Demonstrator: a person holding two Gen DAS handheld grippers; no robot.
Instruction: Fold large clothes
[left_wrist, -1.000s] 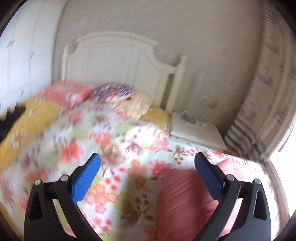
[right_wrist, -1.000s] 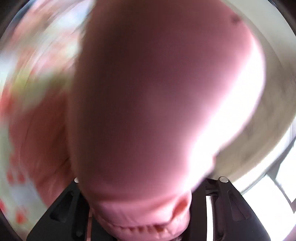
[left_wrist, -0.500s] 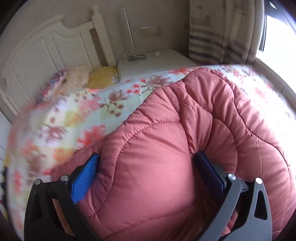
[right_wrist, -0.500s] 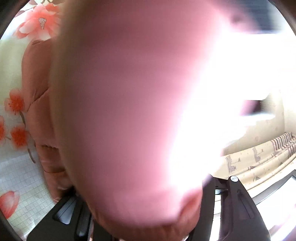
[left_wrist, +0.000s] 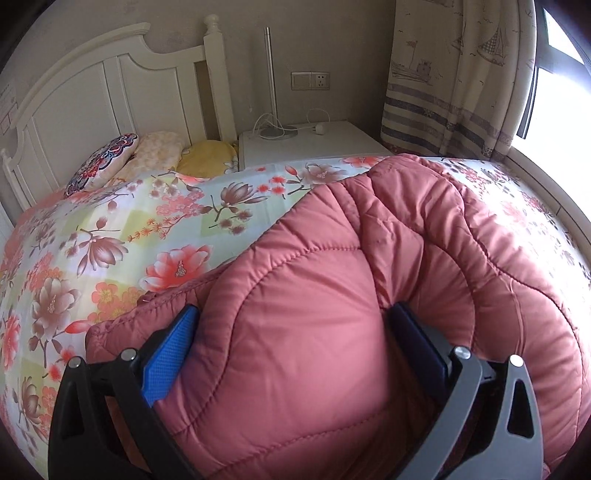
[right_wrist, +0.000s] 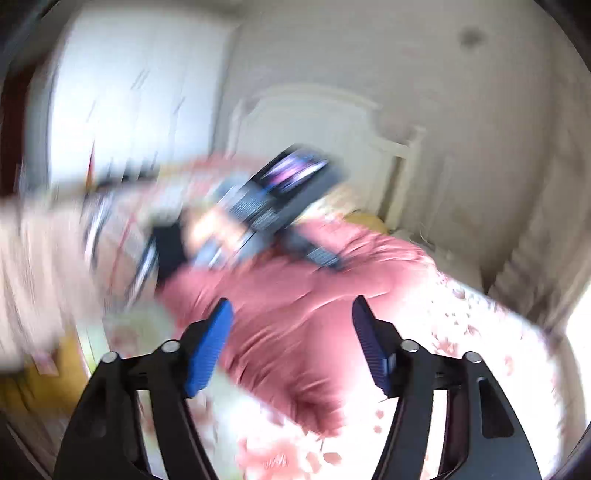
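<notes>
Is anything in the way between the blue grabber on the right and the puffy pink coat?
Nothing visible is. The right gripper hangs open with bare air ahead, and the pink coat lies just beyond on the flowered bedspread. The blurred left gripper sits on the coat's far side.

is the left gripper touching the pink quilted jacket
Touching. The left wrist view shows the left gripper with the pink quilted jacket bulging between its blue pads, fabric pressed against both.

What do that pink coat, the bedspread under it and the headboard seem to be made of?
Coat: smooth, faintly shiny synthetic shell, probably nylon or polyester; stitched lines split it into puffy padded panels.
Bedspread: thin matte printed fabric, perhaps cotton; a flat flower pattern with soft creases.
Headboard: looks like wood painted cream-white; grooved panels and a turned post, though it could be moulded board.
</notes>
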